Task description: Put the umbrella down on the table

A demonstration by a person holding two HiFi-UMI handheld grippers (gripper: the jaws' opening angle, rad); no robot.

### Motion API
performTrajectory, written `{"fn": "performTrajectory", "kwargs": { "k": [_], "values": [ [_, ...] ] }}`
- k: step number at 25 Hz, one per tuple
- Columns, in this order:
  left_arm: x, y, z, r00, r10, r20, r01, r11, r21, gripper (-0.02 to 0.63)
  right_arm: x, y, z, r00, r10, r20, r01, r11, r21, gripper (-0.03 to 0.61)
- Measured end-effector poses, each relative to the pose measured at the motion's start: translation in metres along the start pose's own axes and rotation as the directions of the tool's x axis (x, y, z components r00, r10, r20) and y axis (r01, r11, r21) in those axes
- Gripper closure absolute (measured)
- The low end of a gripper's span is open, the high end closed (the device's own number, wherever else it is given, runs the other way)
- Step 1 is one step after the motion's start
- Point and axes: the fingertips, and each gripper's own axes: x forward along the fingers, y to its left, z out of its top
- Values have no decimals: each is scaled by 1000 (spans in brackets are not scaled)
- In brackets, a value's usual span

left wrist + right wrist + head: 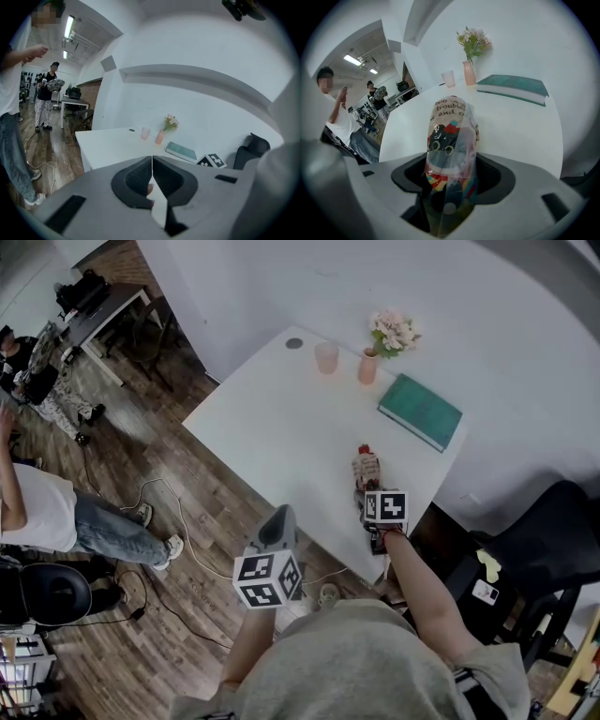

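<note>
A folded umbrella with a colourful cartoon print, wrapped in a clear plastic sleeve, sticks out from between the jaws of my right gripper, which is shut on it. In the head view the umbrella points away over the white table, near its right front edge, with the right gripper just behind it. I cannot tell whether the umbrella touches the tabletop. My left gripper hangs off the table's front edge, above the floor. Its jaws are shut together with nothing in them.
At the far side of the table stand a pink cup and a pink vase with flowers; a green book lies to their right. A black chair is at the right. People stand on the wooden floor at the left, near a cable.
</note>
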Motion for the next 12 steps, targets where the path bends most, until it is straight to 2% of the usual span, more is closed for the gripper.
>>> {"fn": "performTrajectory", "kwargs": {
  "k": [8,12],
  "values": [
    [-10,5,5,1000,-1,13,1,1000,2,604,0,3,-2,1000,-20,-6,19,1000,-19,299],
    [-22,7,6,1000,-2,20,2,1000,3,604,-10,2,-3,999,-34,17,34,999,-17,270]
  ]
}}
